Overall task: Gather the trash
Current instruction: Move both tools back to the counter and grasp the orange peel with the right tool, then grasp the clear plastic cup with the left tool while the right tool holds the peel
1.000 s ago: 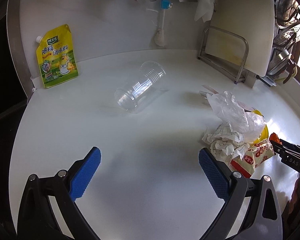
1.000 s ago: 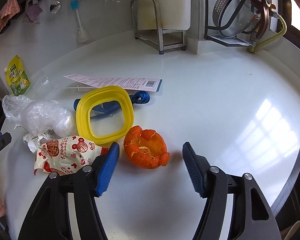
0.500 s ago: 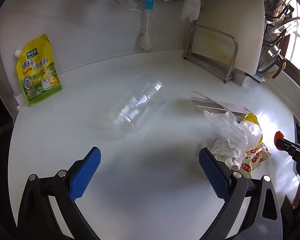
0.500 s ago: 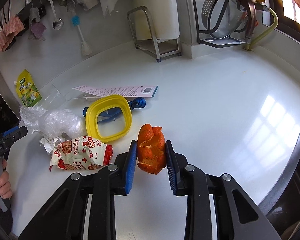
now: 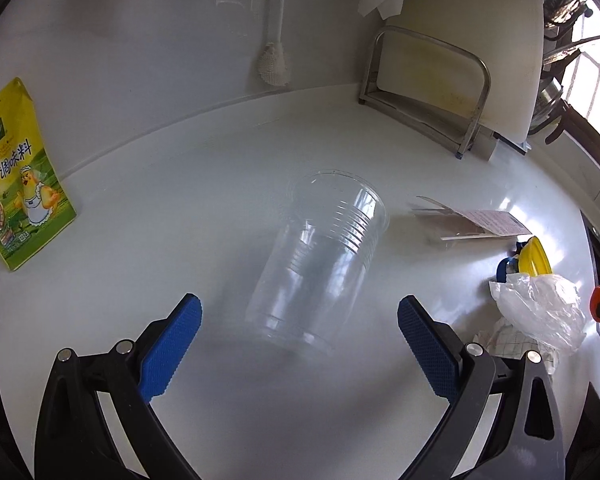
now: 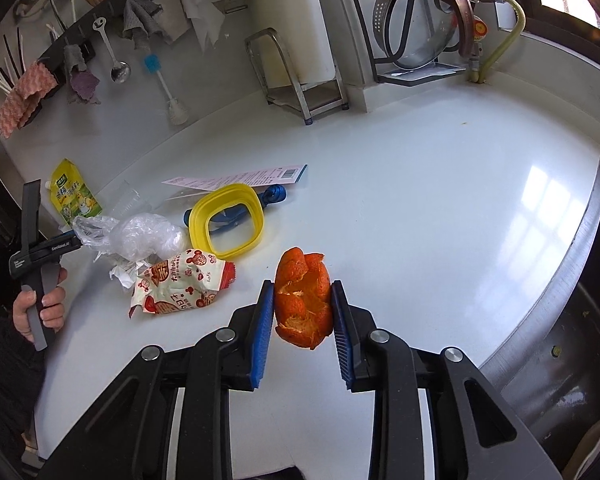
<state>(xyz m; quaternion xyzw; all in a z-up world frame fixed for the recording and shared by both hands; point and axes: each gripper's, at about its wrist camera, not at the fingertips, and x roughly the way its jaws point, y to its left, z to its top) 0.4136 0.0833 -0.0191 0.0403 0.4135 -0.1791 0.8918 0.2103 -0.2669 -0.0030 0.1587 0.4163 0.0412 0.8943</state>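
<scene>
My right gripper [image 6: 302,300] is shut on an orange peel [image 6: 303,300] and holds it above the white counter. My left gripper [image 5: 300,316] is open, with a clear plastic cup [image 5: 320,256] lying on its side just ahead between the fingers, untouched. A crumpled clear bag [image 6: 140,234] lies over checked paper, with a red and white snack wrapper [image 6: 180,284] beside it. The bag also shows in the left wrist view [image 5: 540,308]. A yellow ring lid [image 6: 226,226] lies over a blue tool next to a paper receipt [image 6: 236,178].
A yellow seasoning pouch [image 5: 12,176] leans on the back wall at the left. A cutting board in a metal rack [image 5: 428,92] stands at the back. A dish rack with a pot [image 6: 420,28] stands at the back right. The counter edge [image 6: 560,300] runs at the right.
My right gripper has closed on the orange peel and lifted it off the counter. My left gripper has moved forward up to the clear cup, still open.
</scene>
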